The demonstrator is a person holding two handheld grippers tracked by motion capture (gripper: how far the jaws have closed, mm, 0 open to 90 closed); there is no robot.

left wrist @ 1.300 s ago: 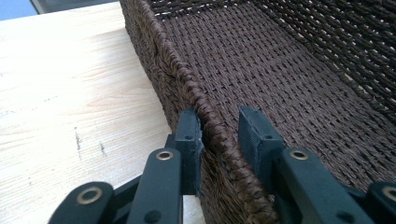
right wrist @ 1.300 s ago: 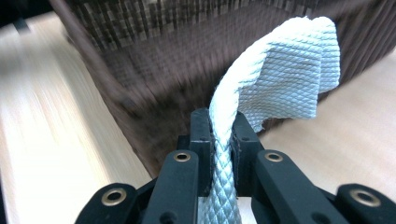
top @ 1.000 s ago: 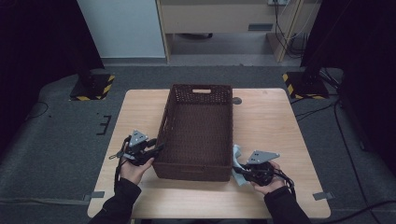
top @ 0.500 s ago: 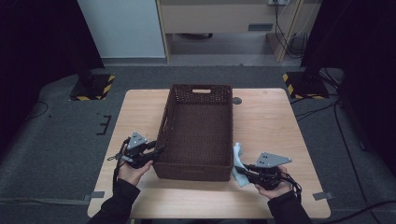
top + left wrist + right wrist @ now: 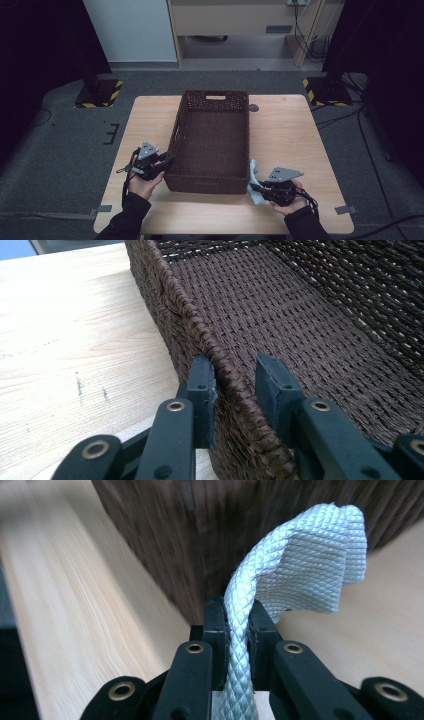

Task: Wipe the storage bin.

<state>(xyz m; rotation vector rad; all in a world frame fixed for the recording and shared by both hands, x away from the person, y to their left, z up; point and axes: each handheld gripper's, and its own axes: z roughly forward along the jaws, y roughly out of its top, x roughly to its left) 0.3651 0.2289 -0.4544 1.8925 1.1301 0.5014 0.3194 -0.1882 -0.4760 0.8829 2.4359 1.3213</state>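
A dark brown woven basket (image 5: 216,94) stands in the middle of the wooden table (image 5: 285,125). My left gripper (image 5: 170,161) straddles its left rim (image 5: 170,305) near the front corner. One pad lies against the outside of the rim and the other stands just clear inside. The left gripper's (image 5: 234,367) jaws have just been closing, with the rim between them. My right gripper (image 5: 255,189) sits by the basket's front right corner, shut on a pale woven cloth (image 5: 254,180). In the right gripper view the cloth (image 5: 305,555) rises from the gripper (image 5: 235,610) and flops over before the basket wall (image 5: 200,530).
A small dark round disc (image 5: 253,107) lies on the table beside the basket's far right corner. Black and yellow striped bases (image 5: 97,95) (image 5: 327,90) stand on the floor behind the table. Bare tabletop (image 5: 60,340) stretches left of the basket.
My right hand has shifted a little to the right and toward the near edge with the cloth in its jaws. The left hand has stayed at the basket's rim.
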